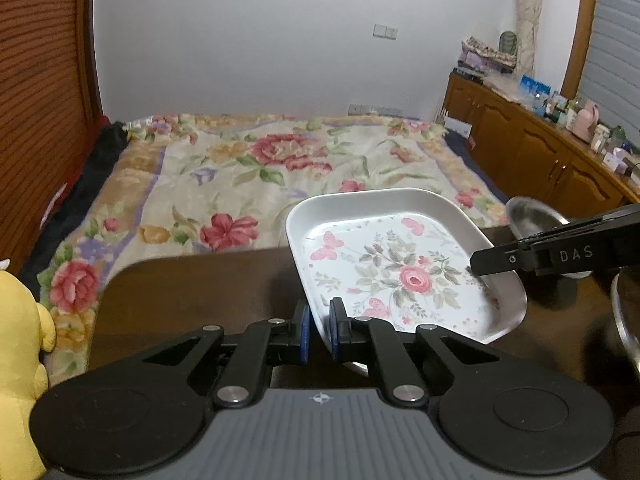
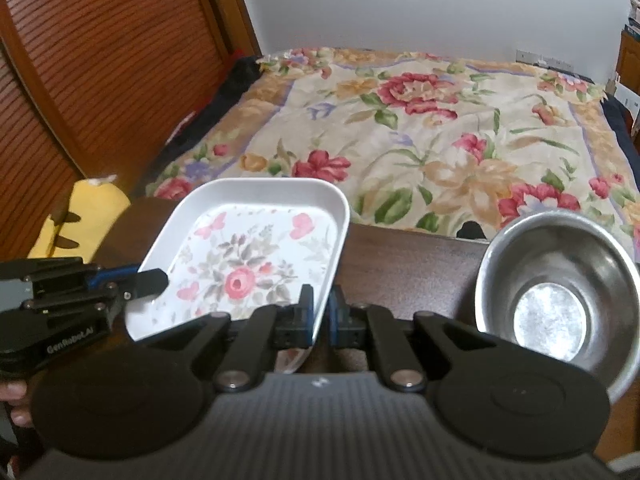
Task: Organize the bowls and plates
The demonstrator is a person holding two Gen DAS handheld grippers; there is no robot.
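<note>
Plates come first here, by the look of it: you have both grippers on the one floral plate [image 1: 400, 264], a white rectangular dish with a rose and butterflies printed inside, held over the dark wooden bench [image 1: 200, 292] with its near end raised off the wood. Your left gripper [image 1: 319, 330] is clamped on the plate's near-left rim, one pad inside the wall and one outside. Your right gripper [image 2: 320, 316] pinches the opposite rim the same way, and from the left wrist view you can see it reaching in from the side with its jaws drawn close together. So the step in hand is carrying or repositioning this plate with two hands, not yet setting it down. A steel bowl [image 2: 560, 292] sits on the bench just to the right of the plate, and the edge of what may be a second metal bowl shows at the far right of the left view, too cut off to be sure. My guess is that the plate needs its own spot clear of the bowls, so keep both ends level as you move, lower it flat onto the bench, and only then release. Watch the bowl's rim on your right side; the plate's corner is near it.
</note>
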